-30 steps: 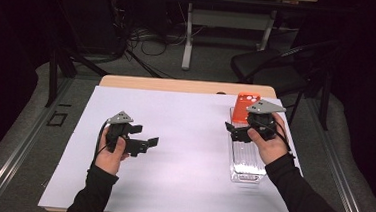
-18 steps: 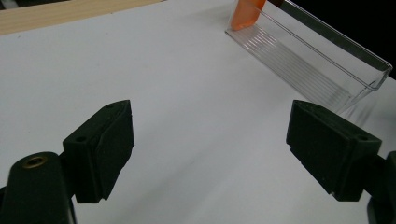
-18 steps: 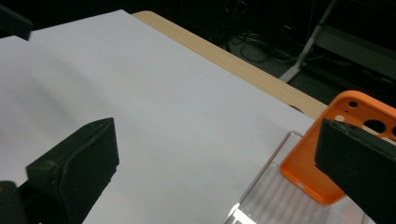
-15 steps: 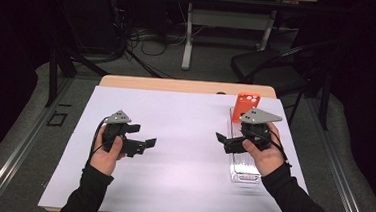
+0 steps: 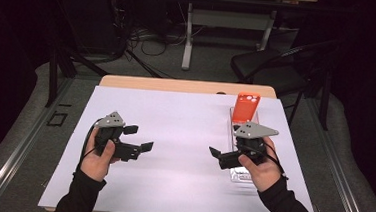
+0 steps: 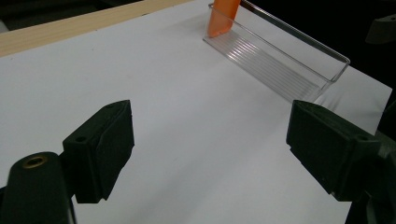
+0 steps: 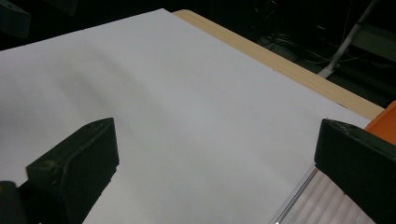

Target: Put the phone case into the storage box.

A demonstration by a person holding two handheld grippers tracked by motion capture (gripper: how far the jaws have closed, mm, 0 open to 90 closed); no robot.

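- While both are held above the white sheet on the worktop, two claws are counted: left claw and right claw, each spread wide and empty.
- One orange phone is seen right of centre, propped upright in one clear ribbed tray.

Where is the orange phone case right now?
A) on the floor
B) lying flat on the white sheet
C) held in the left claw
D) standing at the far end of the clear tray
D: the orange phone case stands up at the far end of the clear tray, and both claws are open with nothing between them.
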